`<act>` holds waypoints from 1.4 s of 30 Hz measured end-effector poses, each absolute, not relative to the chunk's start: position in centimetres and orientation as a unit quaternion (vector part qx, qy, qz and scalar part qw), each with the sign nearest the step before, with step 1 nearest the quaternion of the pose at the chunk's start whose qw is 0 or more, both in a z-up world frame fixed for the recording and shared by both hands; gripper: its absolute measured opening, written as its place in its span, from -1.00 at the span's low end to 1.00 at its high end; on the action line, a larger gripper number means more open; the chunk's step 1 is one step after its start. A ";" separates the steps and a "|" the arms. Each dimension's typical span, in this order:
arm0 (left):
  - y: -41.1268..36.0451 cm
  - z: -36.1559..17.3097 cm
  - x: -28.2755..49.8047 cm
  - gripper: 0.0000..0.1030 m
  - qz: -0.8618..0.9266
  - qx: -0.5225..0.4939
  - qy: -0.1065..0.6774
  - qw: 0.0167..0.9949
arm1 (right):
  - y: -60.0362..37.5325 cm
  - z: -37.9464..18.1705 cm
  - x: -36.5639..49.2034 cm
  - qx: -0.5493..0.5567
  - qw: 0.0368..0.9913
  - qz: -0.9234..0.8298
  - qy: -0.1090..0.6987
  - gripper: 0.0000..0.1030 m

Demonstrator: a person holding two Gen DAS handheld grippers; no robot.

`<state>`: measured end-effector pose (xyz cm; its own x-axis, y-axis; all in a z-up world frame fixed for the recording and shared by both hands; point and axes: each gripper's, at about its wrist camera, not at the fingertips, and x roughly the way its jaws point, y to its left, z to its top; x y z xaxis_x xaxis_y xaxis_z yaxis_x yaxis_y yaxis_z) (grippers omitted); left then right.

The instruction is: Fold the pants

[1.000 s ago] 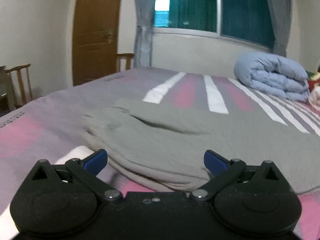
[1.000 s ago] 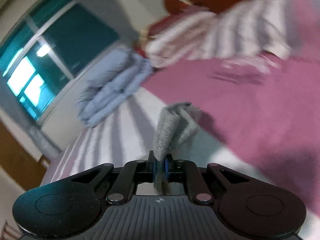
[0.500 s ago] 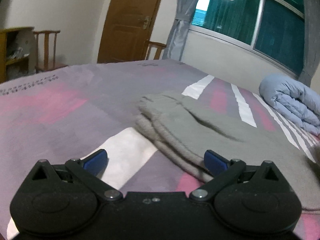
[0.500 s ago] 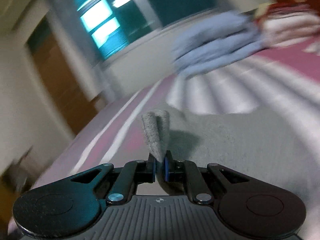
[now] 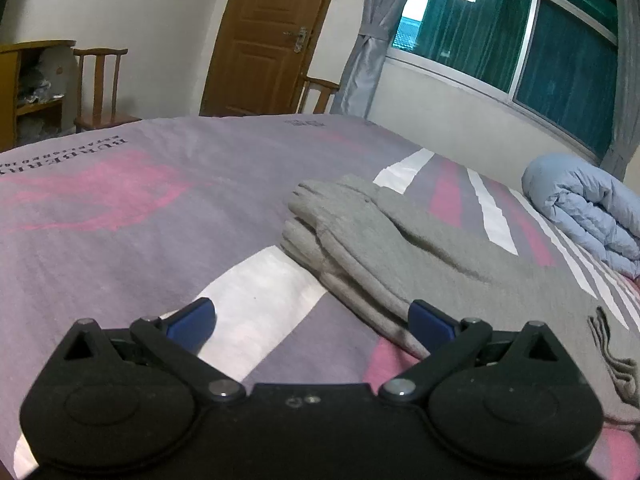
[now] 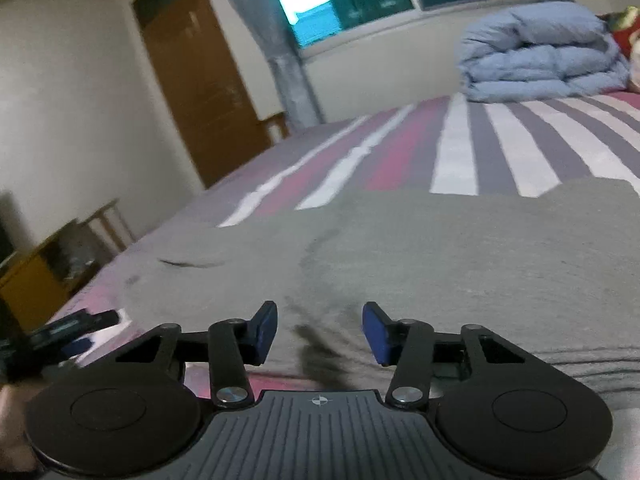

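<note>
hovering both my claws over grey pants [image 5: 400,256] on bed [image 5: 160,208]
left gripper [image 5: 310,320] wide open, empty; right gripper [image 6: 320,330] parted, empty.

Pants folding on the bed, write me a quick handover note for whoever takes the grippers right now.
Left gripper: open, empty, low over the bed, just short of the pants' near edge.
Right gripper: open, empty, its fingers over the gray fabric.
Pants: gray, lying flat on the striped bedspread, layers stacked at the left end, so at least one fold is in.
Blue duvet sits folded near the window, clear of the work.
Left: fold again into a compact bundle and smooth it.
</note>
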<state>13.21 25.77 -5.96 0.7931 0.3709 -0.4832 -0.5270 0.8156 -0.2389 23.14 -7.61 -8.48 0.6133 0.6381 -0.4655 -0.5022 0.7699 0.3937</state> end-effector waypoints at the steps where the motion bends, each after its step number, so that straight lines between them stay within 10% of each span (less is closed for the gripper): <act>1: 25.8 -5.9 13.3 0.88 0.241 -0.183 0.213 0.929 | -7.5 -8.3 23.3 0.109 0.891 0.325 0.299 -0.06; 13: 24.7 -5.9 13.0 0.88 0.209 -0.154 0.249 0.933 | -4.1 -10.2 23.9 0.022 0.900 0.311 0.304 -0.06; 19: 24.7 -6.2 13.3 0.88 0.209 -0.153 0.259 0.930 | -5.1 -9.6 23.6 0.034 0.907 0.304 0.290 -0.71; 28: 24.2 -6.5 13.6 0.88 0.212 -0.131 0.273 0.929 | -3.8 -11.2 20.6 -0.073 0.901 0.337 0.263 -0.37; 42: 24.4 -6.6 13.9 0.88 0.209 -0.130 0.274 0.930 | -11.1 -8.0 20.4 0.075 0.898 0.365 0.232 -0.37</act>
